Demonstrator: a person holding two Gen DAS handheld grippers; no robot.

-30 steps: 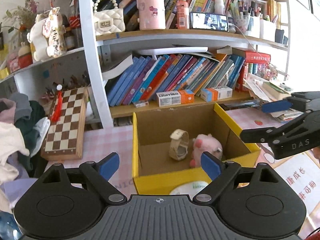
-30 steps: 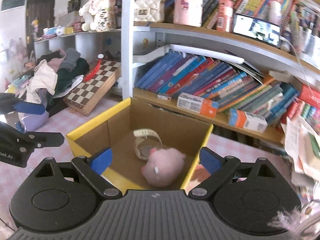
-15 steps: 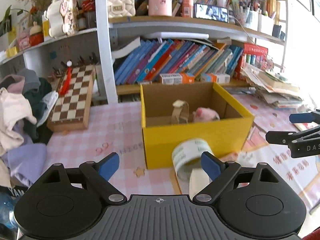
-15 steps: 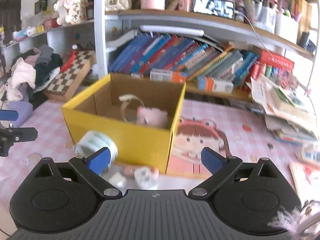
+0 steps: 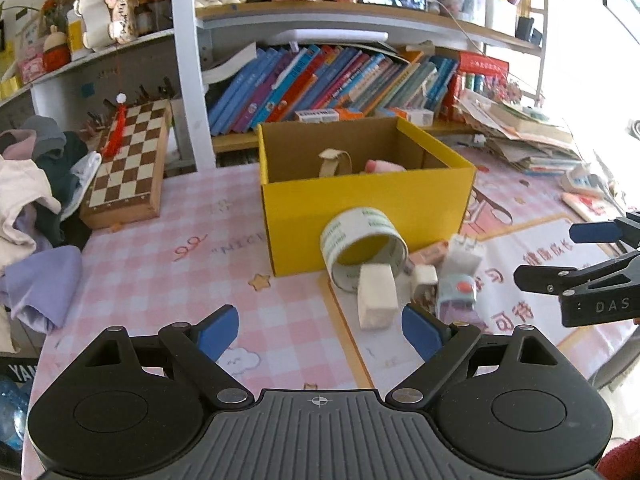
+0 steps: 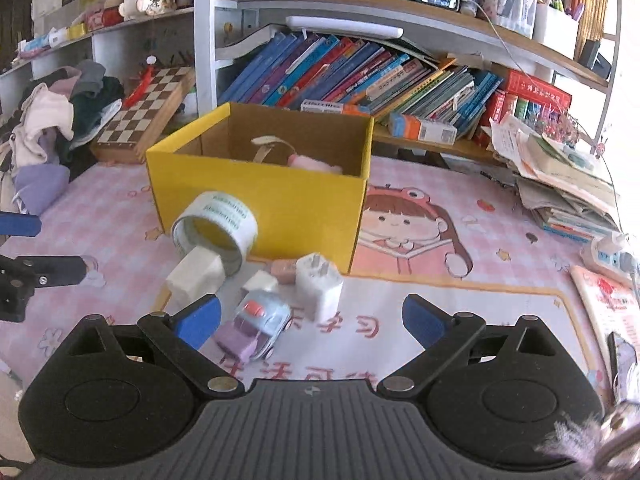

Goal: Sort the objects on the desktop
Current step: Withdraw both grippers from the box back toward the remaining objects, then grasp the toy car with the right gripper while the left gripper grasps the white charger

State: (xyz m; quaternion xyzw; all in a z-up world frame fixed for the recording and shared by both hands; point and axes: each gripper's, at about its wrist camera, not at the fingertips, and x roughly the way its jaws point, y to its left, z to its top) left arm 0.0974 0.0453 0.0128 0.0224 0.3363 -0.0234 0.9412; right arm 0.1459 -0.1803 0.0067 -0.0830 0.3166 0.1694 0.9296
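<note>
A yellow cardboard box (image 5: 360,208) (image 6: 280,204) stands on the pink desk mat and holds a beige strap (image 5: 335,162) and a pink plush (image 5: 382,166). In front of it lie a tape roll (image 5: 362,248) (image 6: 214,226), a white block (image 5: 376,294) (image 6: 195,274), a white plug adapter (image 6: 319,286), a small eraser (image 6: 282,268) and a toy car (image 6: 256,322) (image 5: 456,292). My left gripper (image 5: 320,330) is open and empty, close in front of the white block. My right gripper (image 6: 312,316) is open and empty, just above the toy car.
A chessboard (image 5: 128,160) and a heap of clothes (image 5: 28,184) lie at the left. Bookshelves (image 6: 360,76) stand behind the box. A paper stack (image 6: 560,184) and a power strip (image 6: 612,256) lie at the right.
Both grippers have pulled back from above the box and dropped lower. The loose objects in front of the box have come into view. Both stay open.
</note>
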